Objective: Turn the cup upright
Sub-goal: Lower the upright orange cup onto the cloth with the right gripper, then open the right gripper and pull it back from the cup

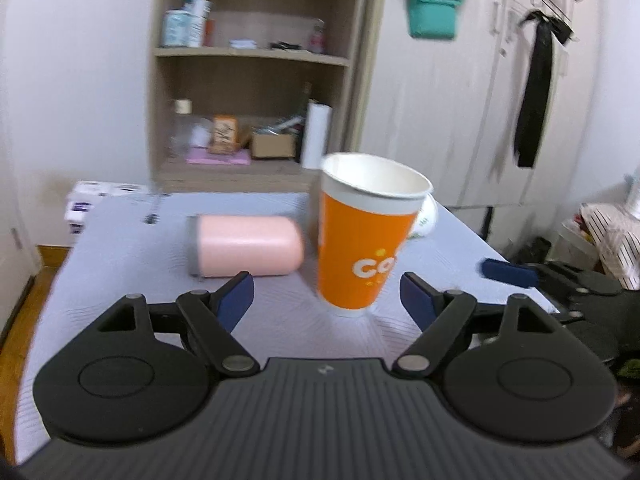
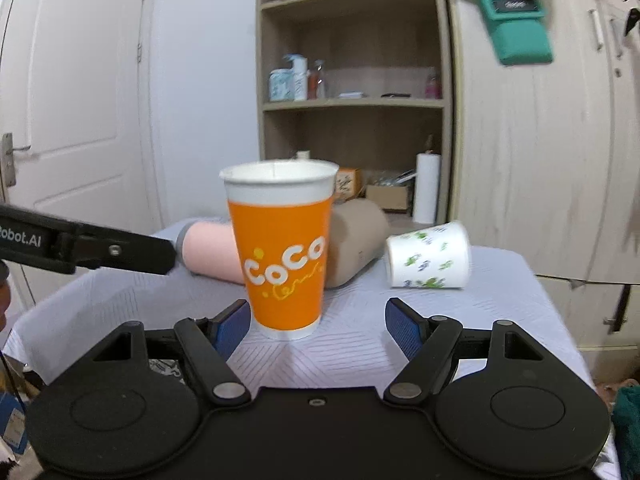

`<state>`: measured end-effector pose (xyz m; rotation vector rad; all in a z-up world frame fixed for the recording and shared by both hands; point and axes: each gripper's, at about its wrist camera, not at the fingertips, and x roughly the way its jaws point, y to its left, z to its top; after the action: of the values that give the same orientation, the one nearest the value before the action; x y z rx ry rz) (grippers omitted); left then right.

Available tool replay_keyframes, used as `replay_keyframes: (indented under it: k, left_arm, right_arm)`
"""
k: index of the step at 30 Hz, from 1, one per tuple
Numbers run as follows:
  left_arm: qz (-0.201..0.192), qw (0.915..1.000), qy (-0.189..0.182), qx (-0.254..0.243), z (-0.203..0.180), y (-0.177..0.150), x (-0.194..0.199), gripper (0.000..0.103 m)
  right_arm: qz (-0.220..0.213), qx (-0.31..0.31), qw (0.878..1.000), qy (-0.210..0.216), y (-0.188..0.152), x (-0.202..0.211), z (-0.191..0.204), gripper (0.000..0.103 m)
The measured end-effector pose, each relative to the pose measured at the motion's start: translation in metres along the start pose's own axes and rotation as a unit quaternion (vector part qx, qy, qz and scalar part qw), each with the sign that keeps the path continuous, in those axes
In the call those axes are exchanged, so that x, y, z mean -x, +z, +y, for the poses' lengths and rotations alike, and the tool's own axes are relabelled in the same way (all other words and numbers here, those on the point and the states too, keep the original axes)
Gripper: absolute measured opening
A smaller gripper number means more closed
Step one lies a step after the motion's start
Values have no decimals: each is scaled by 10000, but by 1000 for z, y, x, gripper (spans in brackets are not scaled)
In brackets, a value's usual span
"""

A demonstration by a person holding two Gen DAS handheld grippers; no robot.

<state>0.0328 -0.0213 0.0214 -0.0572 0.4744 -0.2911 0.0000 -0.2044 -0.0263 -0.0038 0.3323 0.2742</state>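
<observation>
An orange paper cup (image 1: 362,240) with white "CoCo" lettering stands upright, mouth up, on the pale cloth-covered table (image 1: 132,280); it also shows in the right wrist view (image 2: 285,252). My left gripper (image 1: 327,296) is open and empty, its blue pads just short of the cup. My right gripper (image 2: 318,322) is open and empty, the cup standing just beyond its left pad. A pink cup (image 1: 246,246) lies on its side behind. A white floral paper cup (image 2: 428,256) lies on its side to the right.
A tan cup (image 2: 358,242) lies on its side behind the orange cup. The other gripper's arm (image 2: 86,248) reaches in from the left. A wooden shelf unit (image 2: 352,100) and wardrobe doors (image 2: 532,160) stand behind the table. A door (image 2: 72,100) is at the left.
</observation>
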Motion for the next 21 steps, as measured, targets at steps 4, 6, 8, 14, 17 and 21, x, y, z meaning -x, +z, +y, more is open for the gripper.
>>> replay_keyframes:
  k: [4, 6, 8, 14, 17, 21]
  left_arm:
    - [-100, 9995, 298, 84, 3, 2, 22, 84]
    - [-108, 9989, 437, 88, 3, 3, 32, 84]
    - [-196, 9987, 476, 63, 1, 1, 42, 84]
    - [-244, 9981, 568, 8, -7, 1, 63, 84]
    - [-276, 9978, 599, 28, -8, 1, 70, 87]
    - [-353, 9963, 770, 118, -6, 0, 75, 96]
  right_arm:
    - [-262, 44, 9995, -146, 12, 29, 6, 80]
    - [-333, 17, 9992, -218, 17, 39, 9, 81]
    - [-415, 16, 9988, -268, 22, 50, 14, 81]
    - [-536, -7, 9984, -169, 23, 69, 25, 83]
    - [-539, -79, 9983, -225, 22, 75, 26, 83]
    - [-462, -237, 9970, -581, 23, 81, 22, 83]
